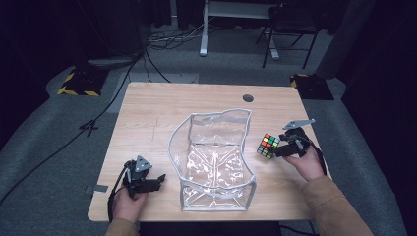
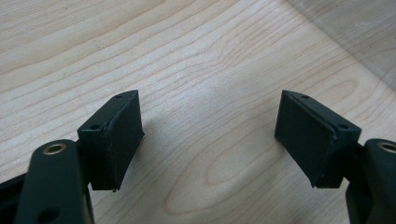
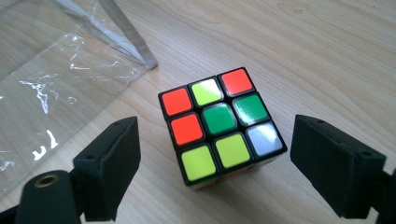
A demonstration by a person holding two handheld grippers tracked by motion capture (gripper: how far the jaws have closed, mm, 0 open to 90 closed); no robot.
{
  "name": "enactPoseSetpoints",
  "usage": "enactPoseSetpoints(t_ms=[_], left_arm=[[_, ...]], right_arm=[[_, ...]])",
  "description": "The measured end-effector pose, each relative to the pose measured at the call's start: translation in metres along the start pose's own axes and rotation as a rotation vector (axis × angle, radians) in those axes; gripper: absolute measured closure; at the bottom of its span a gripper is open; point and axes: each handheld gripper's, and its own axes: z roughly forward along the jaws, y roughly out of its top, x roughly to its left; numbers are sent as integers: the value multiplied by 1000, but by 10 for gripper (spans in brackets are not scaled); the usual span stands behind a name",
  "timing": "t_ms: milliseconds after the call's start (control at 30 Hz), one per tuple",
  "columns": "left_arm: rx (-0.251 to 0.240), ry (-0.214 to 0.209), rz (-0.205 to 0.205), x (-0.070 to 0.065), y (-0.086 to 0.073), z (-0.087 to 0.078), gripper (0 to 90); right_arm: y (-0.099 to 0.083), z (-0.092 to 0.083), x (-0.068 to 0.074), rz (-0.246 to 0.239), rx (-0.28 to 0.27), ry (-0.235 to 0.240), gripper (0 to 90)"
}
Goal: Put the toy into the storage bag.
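**A:** The fingers [image 3: 112,163] of the right gripper [image 3: 217,168] stand wide apart on either side of the puzzle cube [image 3: 219,123], with a gap to the cube on each side. They have hold of nothing yet.

**B:** And the cube itself?

**A:** It sits flat on the wooden surface [image 1: 147,113], just beside the right wall of the clear plastic bag [image 1: 212,162], whose mouth gapes upward in the middle of the surface. In the high view the cube [image 1: 268,145] lies between the bag and the right gripper [image 1: 287,147].

**B:** So the step in hand looks like the grasp. How would you do it well?

**A:** I'd keep the pads square to two opposite faces, not across a corner, so the cube can't twist out. Go low enough that the pads meet the middle layer, then close evenly; the faces look glossy, so a firm squeeze seems wise.

**B:** Anything to mind near the bag?

**A:** Its edge lies close at the cube's far left in the right gripper view. The left-hand finger should not pinch the plastic along with the cube.

**B:** The left gripper [image 1: 147,183]?

**A:** Also spread wide and empty, over bare wood at the bag's near left corner. It could steady the rim, which sags unevenly.
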Motion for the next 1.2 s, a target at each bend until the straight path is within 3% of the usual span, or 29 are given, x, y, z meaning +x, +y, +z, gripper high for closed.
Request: enactPoseSetpoints(t_ms=[167,267,300,533,667,767,967,1067,1200], left_arm=[[0,0,0,0,0,0,236],[0,0,0,0,0,0,236],[0,0,0,0,0,0,236],[0,0,0,0,0,0,235],[1,8,-6,-1,1,1,229],[0,10,-10,-1,1,1,226],[0,10,-10,-1,1,1,226],[0,10,-10,-1,1,1,226],[0,10,-10,-1,1,1,227]], right_arm=[[2,17,-1,7,61,-18,174],[1,22,4,-6,92,-47,254],[2,19,8,-4,108,-52,337],[-5,10,17,17,120,-44,338],[-1,8,20,13,110,-61,212],[8,11,20,10,105,-57,207],[16,29,16,22,155,-55,234],[16,35,13,35,184,-39,332],[17,34,15,36,190,-57,340]])
